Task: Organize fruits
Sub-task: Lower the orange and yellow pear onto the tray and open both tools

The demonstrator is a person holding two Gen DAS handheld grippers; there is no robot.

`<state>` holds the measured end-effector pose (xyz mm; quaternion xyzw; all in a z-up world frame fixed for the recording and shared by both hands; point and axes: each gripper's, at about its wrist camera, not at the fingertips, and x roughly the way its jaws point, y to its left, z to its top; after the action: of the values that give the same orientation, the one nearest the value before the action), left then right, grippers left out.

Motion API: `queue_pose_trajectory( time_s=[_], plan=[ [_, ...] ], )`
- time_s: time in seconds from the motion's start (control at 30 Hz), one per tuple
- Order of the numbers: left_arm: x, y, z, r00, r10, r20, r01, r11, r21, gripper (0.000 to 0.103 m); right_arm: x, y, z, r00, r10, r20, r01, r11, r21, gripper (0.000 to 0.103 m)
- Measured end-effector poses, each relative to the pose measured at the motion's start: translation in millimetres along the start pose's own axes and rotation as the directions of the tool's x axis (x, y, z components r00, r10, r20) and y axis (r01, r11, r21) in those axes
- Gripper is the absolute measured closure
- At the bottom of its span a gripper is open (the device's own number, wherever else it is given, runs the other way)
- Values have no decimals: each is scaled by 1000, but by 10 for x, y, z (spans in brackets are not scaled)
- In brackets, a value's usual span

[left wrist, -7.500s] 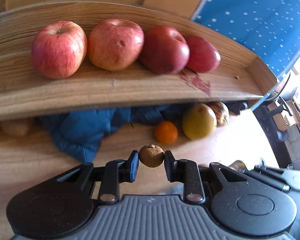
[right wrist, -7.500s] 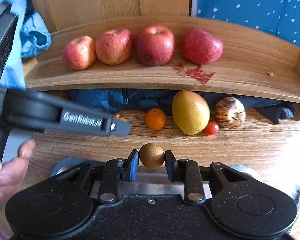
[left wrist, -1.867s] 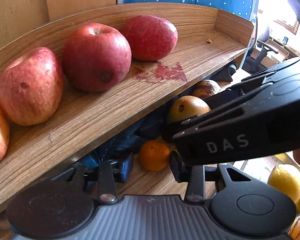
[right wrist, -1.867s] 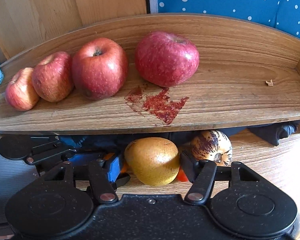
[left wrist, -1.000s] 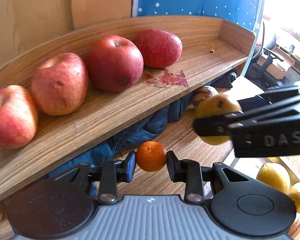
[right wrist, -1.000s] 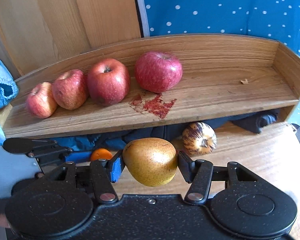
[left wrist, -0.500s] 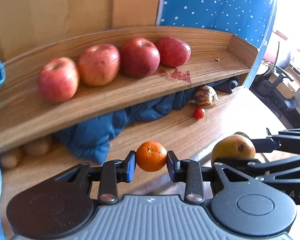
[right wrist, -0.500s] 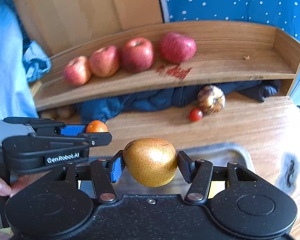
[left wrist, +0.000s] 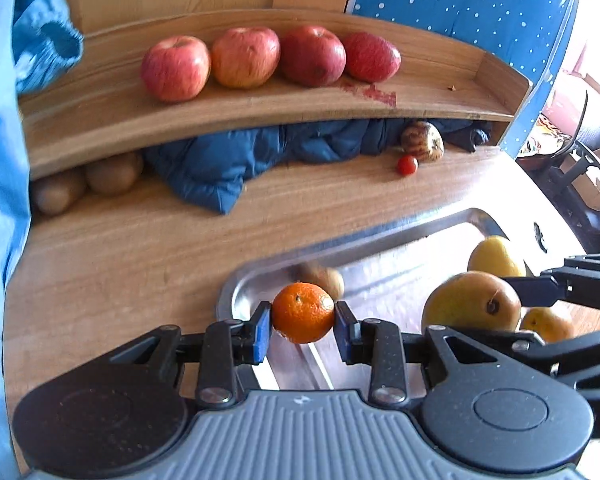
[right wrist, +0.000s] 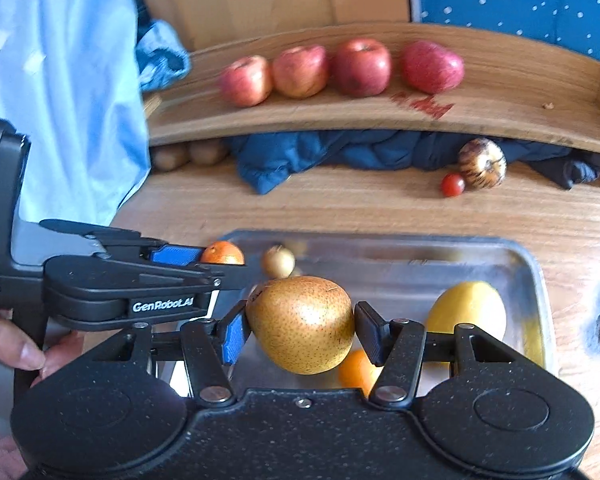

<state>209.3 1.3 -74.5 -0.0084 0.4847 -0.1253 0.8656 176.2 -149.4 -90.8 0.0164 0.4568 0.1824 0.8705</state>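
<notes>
Nearest, left gripper pinching a mandarin between its blue pads, held above the near-left corner of the steel tray. Alongside, right gripper clamped on a russet pear, also hanging over the tray; same pear seen from the left wrist view at the right, stem end facing the camera. At the lower left of the right wrist view, a hand wrapped round the left gripper's handle.

In the tray: a small brown fruit near the far-left corner, a lemon toward the right, an orange citrus fruit partly hidden beneath the pear.

Past the tray, on the wooden tabletop: a cherry tomato just beside a striped brown-and-cream fruit, the latter tucked under the shelf edge against a crumpled dark blue jacket. Further left beneath the shelf, two brown kiwis side by side.

Farthest, on the curved wooden shelf: four red apples in a row, touching or nearly so, with a red stain on the wood near the rightmost. Behind, a blue dotted fabric and wood panelling.
</notes>
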Motion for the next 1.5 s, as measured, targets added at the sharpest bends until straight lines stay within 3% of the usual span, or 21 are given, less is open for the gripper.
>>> queue_pose_trajectory(
  time_s=[0.6,1.2,1.33,1.5],
  plan=[
    [-137,-230,-321,999,19,-39,-19,1000,9,67,-112,-35,-541,997,18,-80,-15,999,37,45],
    [-132,-253,-345,996,37,-82,-38,999,-14,67,-135,-102,-608,997,35,-72,-31,998,55,44],
    [-165,-257,-365,996,42,-77,-44,999,-17,59,-160,-103,-643,996,45,-74,-41,998,58,44],
    [-261,-279,-381,997,64,-47,-65,997,-35,29,-238,-93,-675,997,49,-62,-46,998,47,41]
  ],
)
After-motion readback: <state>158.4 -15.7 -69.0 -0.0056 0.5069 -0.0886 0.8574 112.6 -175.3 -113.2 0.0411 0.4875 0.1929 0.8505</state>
